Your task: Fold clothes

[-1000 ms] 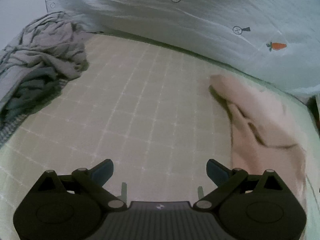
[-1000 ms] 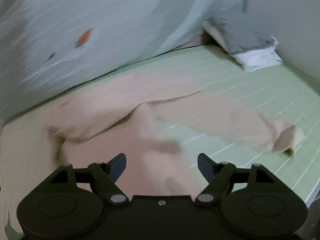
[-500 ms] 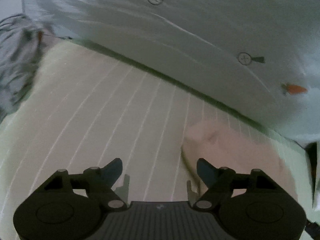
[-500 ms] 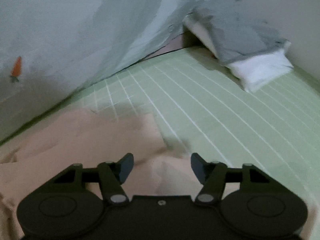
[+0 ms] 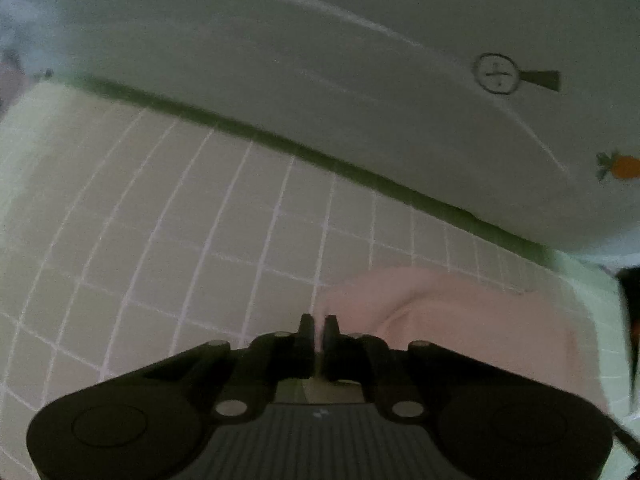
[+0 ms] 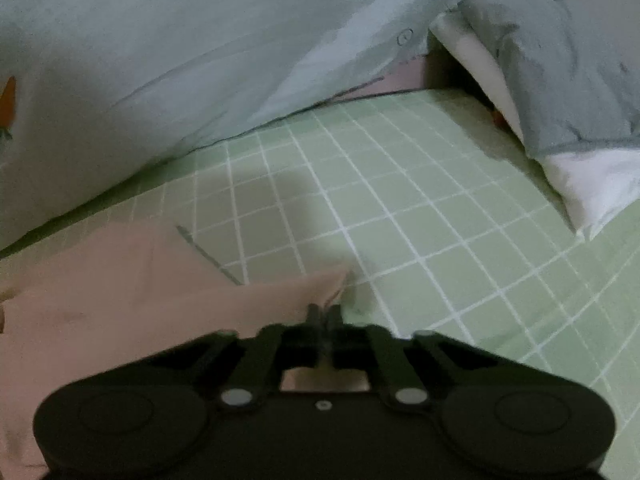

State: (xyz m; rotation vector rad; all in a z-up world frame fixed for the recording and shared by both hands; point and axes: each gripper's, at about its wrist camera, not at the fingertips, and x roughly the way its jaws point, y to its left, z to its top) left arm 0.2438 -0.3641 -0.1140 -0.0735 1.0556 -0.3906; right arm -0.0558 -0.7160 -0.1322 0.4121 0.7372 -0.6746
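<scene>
A pale pink garment (image 5: pixel 472 324) lies on the green checked bedsheet (image 5: pixel 160 240). My left gripper (image 5: pixel 319 325) is shut on the garment's left corner, with a thin strip of cloth between its jaws. In the right wrist view the same pink garment (image 6: pixel 132 292) spreads to the left. My right gripper (image 6: pixel 326 315) is shut on its pointed right corner, low over the sheet (image 6: pixel 400 220). Most of the garment under each gripper body is hidden.
A pale blue quilt (image 5: pixel 320 80) with a carrot print (image 5: pixel 620 166) is heaped along the far side of the bed. A grey and white pillow (image 6: pixel 560 92) lies at the far right. Bare sheet stretches left of the left gripper and right of the right gripper.
Both grippers have moved down to the garment's corners and gone from open to shut on the cloth. The grey clothes pile has left the left wrist view.
</scene>
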